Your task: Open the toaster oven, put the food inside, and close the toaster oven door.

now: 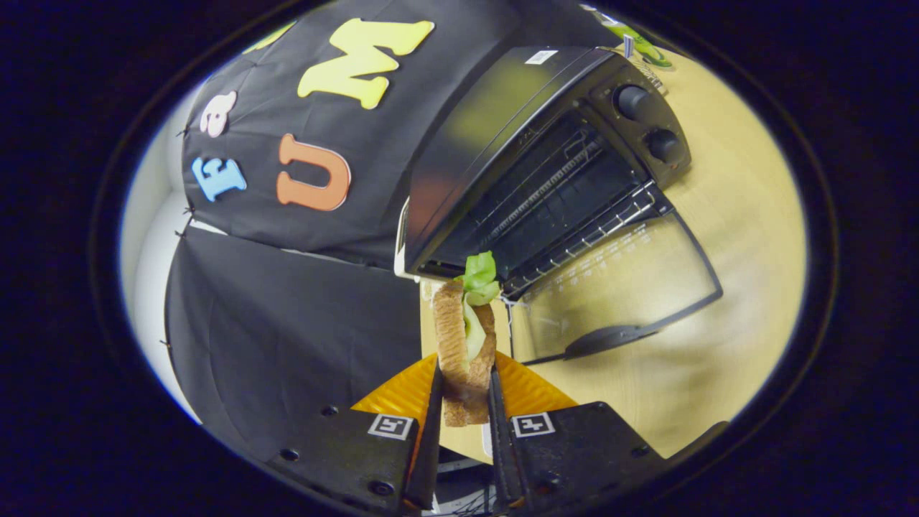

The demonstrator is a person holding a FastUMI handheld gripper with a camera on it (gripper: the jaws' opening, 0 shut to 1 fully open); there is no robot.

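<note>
Between the fingers: gripper (465, 391) is clamped on the sandwich (465, 345), both fingers pressing the two bread slices from the outside, lettuce sticking out ahead. Edge-on grip looks deliberate, it keeps the stack together and slim enough to pass over the rack. Sandwich is off the table (747, 237), just short of the toaster oven (546, 158) mouth. Oven sits toward the table's far edge, door (617, 287) already dropped flat, handle (610, 337) facing the gripper, wire rack (581, 233) exposed. View is rolled, so the whole oven reads tilted. Orange ridged tray (531, 391) lies under the fingers near the table's near edge. My read: open step done, insertion in progress, close step pending. Risk: lettuce or bread clipping the rack's front lip on entry.
</note>
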